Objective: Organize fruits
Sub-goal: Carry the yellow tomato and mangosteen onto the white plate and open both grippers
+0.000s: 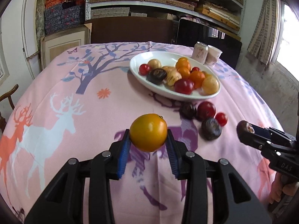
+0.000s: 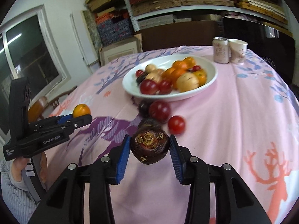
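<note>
Behind right tongs [image 2: 149,149], mangosteen [image 2: 149,123] half-hidden.

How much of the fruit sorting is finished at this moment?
Done: the white plate already holds about a dozen fruits. In hand: the left tongs grip an orange fruit; the right tongs grip a dark fruit. Left: four loose fruits on the tablecloth.

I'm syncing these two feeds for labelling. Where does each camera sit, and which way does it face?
Left wrist: on the left gripper, facing forward over its round orange fruit toward the white oval plate; the right gripper shows at right.
Right wrist: on the right gripper, over its dark purple mangosteen; the left gripper shows at left.
Shared: plate, pink patterned tablecloth, pink can.
</note>
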A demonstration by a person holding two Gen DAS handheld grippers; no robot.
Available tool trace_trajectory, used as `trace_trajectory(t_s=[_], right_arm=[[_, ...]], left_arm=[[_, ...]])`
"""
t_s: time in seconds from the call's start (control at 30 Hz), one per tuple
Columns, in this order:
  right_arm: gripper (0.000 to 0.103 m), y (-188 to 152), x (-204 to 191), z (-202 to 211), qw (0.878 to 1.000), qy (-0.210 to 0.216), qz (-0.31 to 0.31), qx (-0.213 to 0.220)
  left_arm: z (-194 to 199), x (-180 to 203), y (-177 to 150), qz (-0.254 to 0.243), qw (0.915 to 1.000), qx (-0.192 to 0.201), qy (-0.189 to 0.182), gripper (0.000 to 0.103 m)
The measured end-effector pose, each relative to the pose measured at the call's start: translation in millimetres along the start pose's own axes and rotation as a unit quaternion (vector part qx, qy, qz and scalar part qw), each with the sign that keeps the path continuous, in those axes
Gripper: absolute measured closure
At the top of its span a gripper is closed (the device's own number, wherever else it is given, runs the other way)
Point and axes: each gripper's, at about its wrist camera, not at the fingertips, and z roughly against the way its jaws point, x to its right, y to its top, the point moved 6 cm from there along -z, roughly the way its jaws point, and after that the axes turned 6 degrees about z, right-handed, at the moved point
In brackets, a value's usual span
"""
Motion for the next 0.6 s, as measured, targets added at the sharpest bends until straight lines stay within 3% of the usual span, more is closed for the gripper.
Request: trace_trajectory(t_s=[0.27, 0.5, 0.6], right_arm=[[0.061, 88, 42, -12, 0.999, -0.028, -0.022, 0.028], [0.061, 151, 64, -73, 0.999, -0.033, -0.029, 0.016], [0.061, 172, 66, -109, 0.999, -0.038, -0.008, -0.008]], left_arm=[[-29, 14, 92, -0.017, 0.9995, 0.024, 0.013, 0.066], [-116, 26, 155, -0.019, 0.9997, -0.01, 0.011, 0.066], [-149, 31, 176, -0.026, 0.9994, -0.018, 0.013, 0.066]])
